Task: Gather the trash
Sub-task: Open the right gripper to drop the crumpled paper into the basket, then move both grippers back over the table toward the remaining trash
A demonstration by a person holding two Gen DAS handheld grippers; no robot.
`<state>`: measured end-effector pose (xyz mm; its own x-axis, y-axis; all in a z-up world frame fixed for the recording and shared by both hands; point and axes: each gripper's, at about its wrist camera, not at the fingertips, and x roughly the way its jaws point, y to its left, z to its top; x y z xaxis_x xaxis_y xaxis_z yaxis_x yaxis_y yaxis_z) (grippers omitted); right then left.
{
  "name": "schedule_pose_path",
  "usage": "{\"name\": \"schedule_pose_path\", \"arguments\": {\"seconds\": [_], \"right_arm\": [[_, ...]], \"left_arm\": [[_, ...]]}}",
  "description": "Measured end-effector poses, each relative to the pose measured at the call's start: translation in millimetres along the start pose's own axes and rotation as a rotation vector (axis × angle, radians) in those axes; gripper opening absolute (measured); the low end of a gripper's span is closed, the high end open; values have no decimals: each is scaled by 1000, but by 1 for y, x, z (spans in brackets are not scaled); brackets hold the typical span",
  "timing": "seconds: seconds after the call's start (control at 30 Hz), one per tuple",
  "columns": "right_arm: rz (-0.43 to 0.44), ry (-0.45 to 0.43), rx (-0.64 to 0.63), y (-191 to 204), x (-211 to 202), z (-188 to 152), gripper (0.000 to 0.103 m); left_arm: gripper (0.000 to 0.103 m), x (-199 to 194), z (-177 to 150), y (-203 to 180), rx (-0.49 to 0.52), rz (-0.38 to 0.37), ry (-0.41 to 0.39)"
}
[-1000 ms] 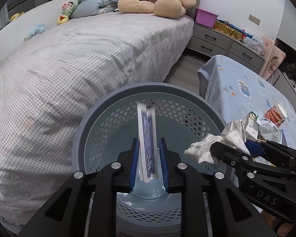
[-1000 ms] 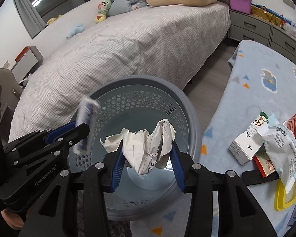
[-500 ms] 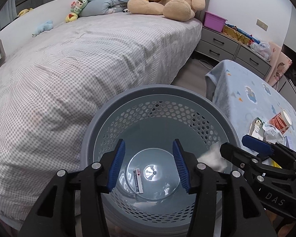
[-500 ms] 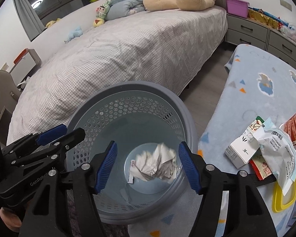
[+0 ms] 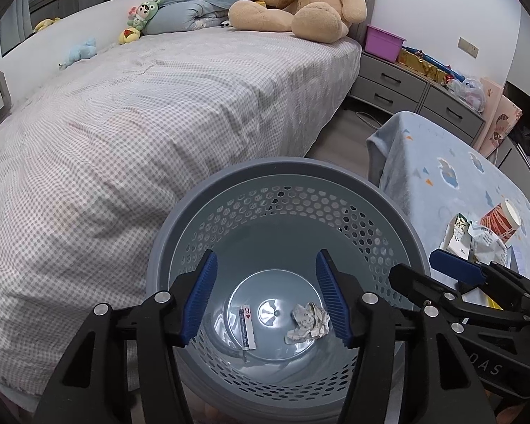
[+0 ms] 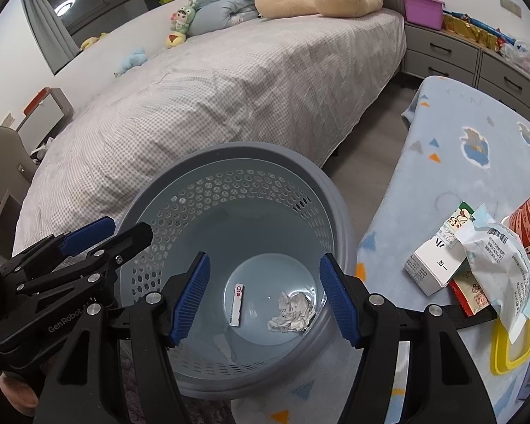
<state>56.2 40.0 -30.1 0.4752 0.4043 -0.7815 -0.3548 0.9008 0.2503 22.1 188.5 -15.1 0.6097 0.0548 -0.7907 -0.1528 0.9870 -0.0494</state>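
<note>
A grey perforated trash basket (image 5: 286,173) stands on the floor beside the bed; it also shows in the right wrist view (image 6: 236,152). On its bottom lie a playing card (image 5: 248,327) and a crumpled paper ball (image 5: 307,321), both seen in the right wrist view too, the card (image 6: 237,304) left of the ball (image 6: 292,311). My left gripper (image 5: 266,298) is open and empty above the basket. My right gripper (image 6: 263,298) is open and empty above it too, to the right of the left one.
A table with a blue patterned cloth (image 6: 470,148) stands right of the basket, carrying a small carton (image 6: 438,261), a torn wrapper (image 6: 501,258), a red paper cup (image 5: 500,219) and a yellow ring (image 6: 512,346). A checked bed (image 5: 141,106) lies behind, grey drawers (image 5: 406,84) at the back.
Both grippers opened. The card dropped from the left one and the paper ball from the right one; both now lie at the basket's bottom. Both grippers rose slightly.
</note>
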Motion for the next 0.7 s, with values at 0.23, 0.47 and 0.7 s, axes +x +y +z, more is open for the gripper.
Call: {"name": "schedule_pose_path", "arguments": {"seconds": [0.23, 0.47, 0.7], "right_arm": [[-6, -8, 14, -3, -5, -3, 63], [-14, -13, 35, -9, -11, -7, 63], [-32, -23, 62, -19, -21, -16, 63]], "left_arm": [[60, -5, 1, 0, 2, 3, -20], [61, -6, 0, -4, 15, 7, -30], [64, -11, -1, -11, 31, 2, -50]]}}
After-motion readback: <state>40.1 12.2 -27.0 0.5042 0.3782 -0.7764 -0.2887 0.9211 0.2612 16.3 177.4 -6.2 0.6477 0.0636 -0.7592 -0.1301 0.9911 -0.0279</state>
